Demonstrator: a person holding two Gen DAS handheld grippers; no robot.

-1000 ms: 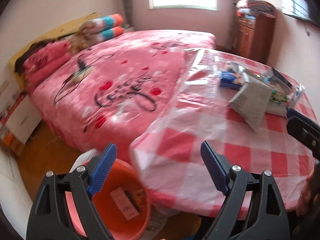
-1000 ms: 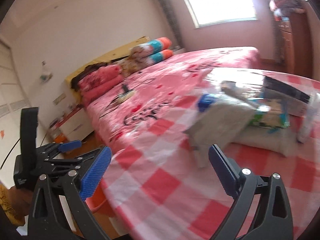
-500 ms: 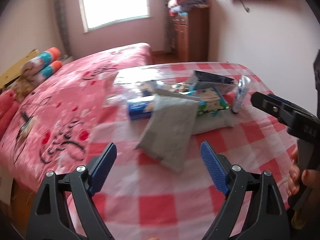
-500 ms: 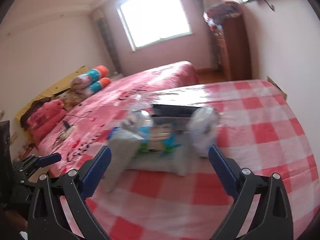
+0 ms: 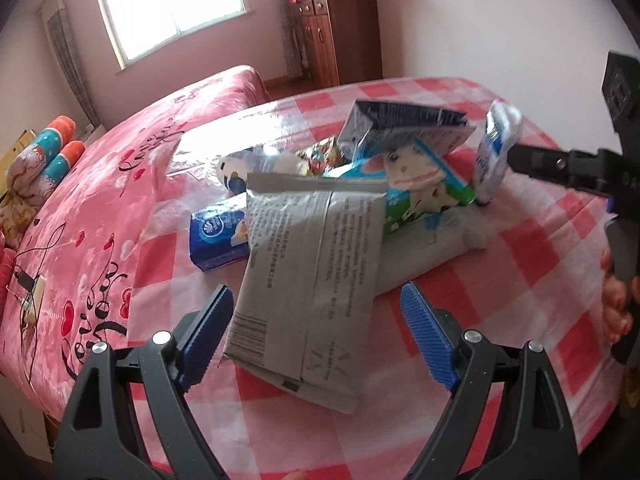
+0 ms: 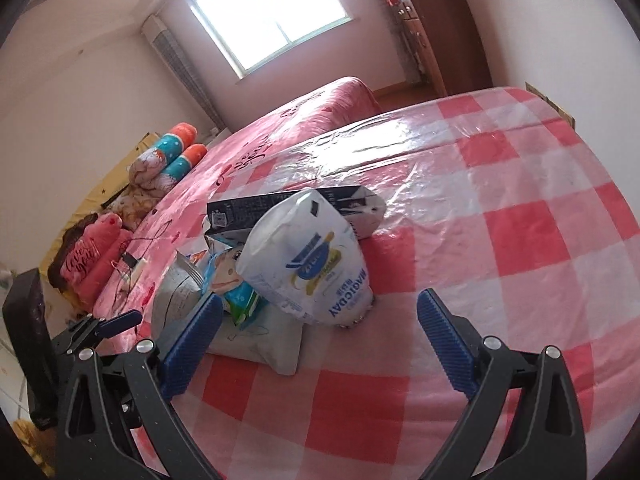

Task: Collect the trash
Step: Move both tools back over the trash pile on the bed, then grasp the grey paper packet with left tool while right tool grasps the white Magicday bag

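A heap of trash lies on the red-and-white checked tablecloth (image 5: 532, 264). In the left wrist view a grey foil packet (image 5: 304, 280) is nearest, with a blue tissue pack (image 5: 218, 236), a green cartoon wrapper (image 5: 416, 188), a dark carton (image 5: 400, 124) and a white pouch (image 5: 498, 148) behind it. My left gripper (image 5: 316, 296) is open, its blue pads either side of the grey packet and clear of it. My right gripper (image 6: 320, 306) is open just short of the white pouch (image 6: 312, 264), which leans on the carton (image 6: 296, 208) and a flat white bag (image 6: 260, 340).
A bed with a pink printed cover (image 5: 100, 208) adjoins the table on the left, with rolled quilts (image 6: 172, 160) at its head. A wooden cabinet (image 5: 340, 28) stands by the far wall. A person's fingers (image 5: 616, 308) show at the right edge.
Both views swung away from the bed and an orange bin, now out of sight, toward the trash heap. Both grippers came closer to the heap, jaws unchanged.
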